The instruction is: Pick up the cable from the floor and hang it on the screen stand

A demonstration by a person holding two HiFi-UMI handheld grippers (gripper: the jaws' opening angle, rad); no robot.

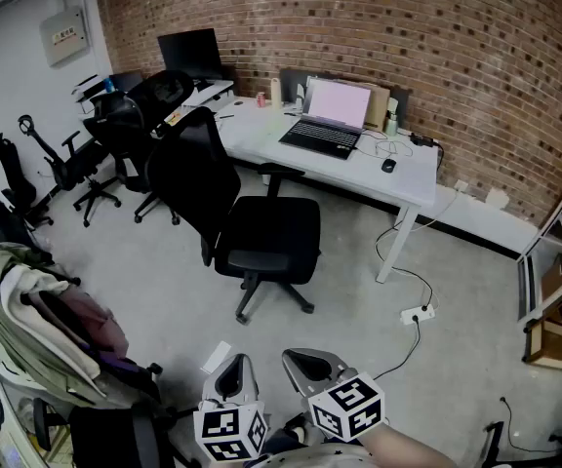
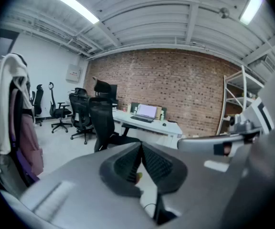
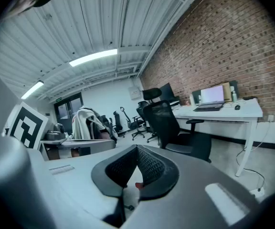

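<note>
A thin black cable (image 1: 404, 352) lies on the grey floor and runs from a white power strip (image 1: 419, 313) toward me. Another dark cable (image 1: 511, 425) lies at the lower right. My two grippers are held low at the bottom edge of the head view, well short of both cables. The left gripper (image 1: 236, 361) has its jaws together with nothing between them, as the left gripper view shows (image 2: 141, 146). The right gripper (image 1: 310, 357) is likewise shut and empty (image 3: 137, 148). A dark monitor (image 1: 191, 54) stands on its stand at the far desk.
A white desk (image 1: 410, 180) with an open laptop (image 1: 326, 117) stands along the brick wall. A black office chair (image 1: 242, 218) stands before it, several more at the left. A rack with clothes (image 1: 37, 325) is close on my left. A shelf frame (image 1: 554, 291) stands on the right.
</note>
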